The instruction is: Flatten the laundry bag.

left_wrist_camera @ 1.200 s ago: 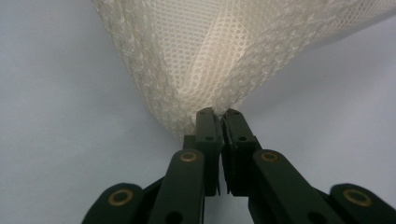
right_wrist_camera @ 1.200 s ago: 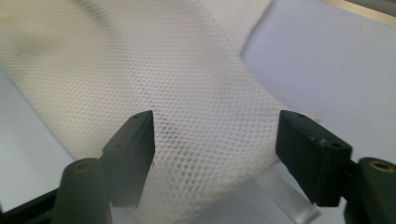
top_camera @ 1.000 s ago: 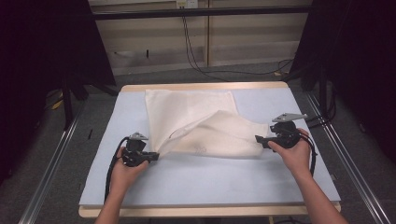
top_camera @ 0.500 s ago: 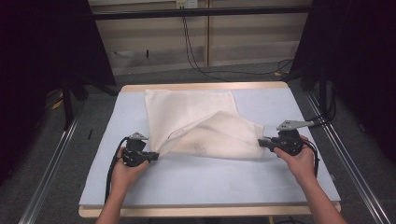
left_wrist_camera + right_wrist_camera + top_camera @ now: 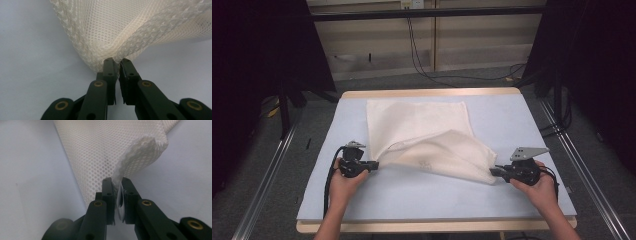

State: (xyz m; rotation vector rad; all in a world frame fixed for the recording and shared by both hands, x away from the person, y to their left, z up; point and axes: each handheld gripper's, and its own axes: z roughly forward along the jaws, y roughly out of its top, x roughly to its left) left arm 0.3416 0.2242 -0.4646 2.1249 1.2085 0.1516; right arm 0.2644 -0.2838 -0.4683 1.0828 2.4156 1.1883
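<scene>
White mesh fabric bag (image 5: 422,135) lies partly folded on pale blue bench (image 5: 412,200). Left gripper (image 5: 371,165) clenched on its near-left corner; right gripper (image 5: 494,172), jaws just closed, grasping near-right corner.

Left gripper (image 5: 373,165): held low in the person's left hand (image 5: 346,176), forearm entering from below, jaws pointing inward and clamped on a corner of the mesh bag (image 5: 427,140). Right gripper (image 5: 493,172): held in the right hand (image 5: 538,186), jaws facing inward, just closed, pinching the bag's opposite corner.
</scene>
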